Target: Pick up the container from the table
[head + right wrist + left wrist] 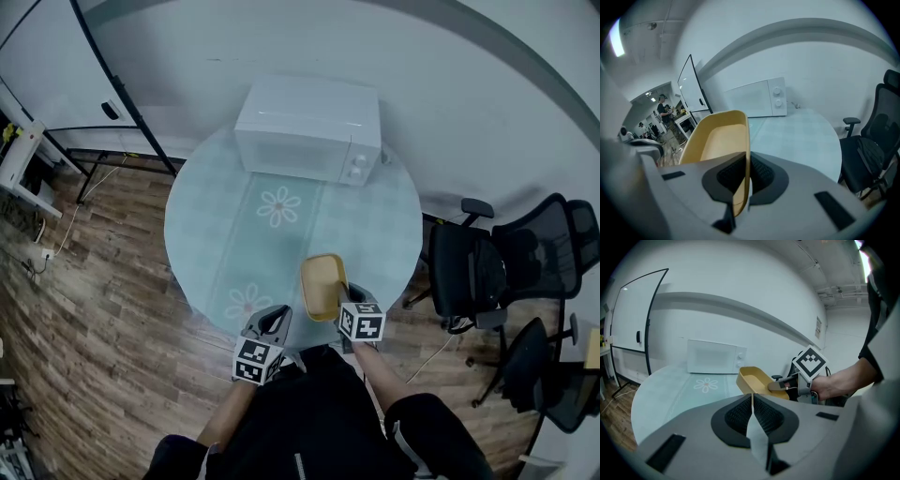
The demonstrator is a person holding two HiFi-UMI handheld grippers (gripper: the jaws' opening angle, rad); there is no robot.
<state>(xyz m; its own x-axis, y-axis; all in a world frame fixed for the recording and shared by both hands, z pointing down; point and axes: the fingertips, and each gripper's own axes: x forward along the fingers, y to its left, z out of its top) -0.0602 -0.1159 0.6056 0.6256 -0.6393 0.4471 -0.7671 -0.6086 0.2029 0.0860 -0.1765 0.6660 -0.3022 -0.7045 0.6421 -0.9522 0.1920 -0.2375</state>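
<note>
Pinching thin rim of smooth yellow oblong container (719, 140): right tool (748, 176); left tool (752, 413) clenched empty.

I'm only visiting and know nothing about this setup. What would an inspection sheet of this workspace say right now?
Surface: round table with a pale flowered cover.
Job's things: yellow container, empty, tilted, apparently lifted off the table.
Clutter: white microwave at the far edge.
Grippers: right gripper shut on the container's side wall; left gripper shut, empty.
Cables: thin cables on the wood floor, left and right of the table.
Surroundings: whiteboard, black office chairs.
</note>
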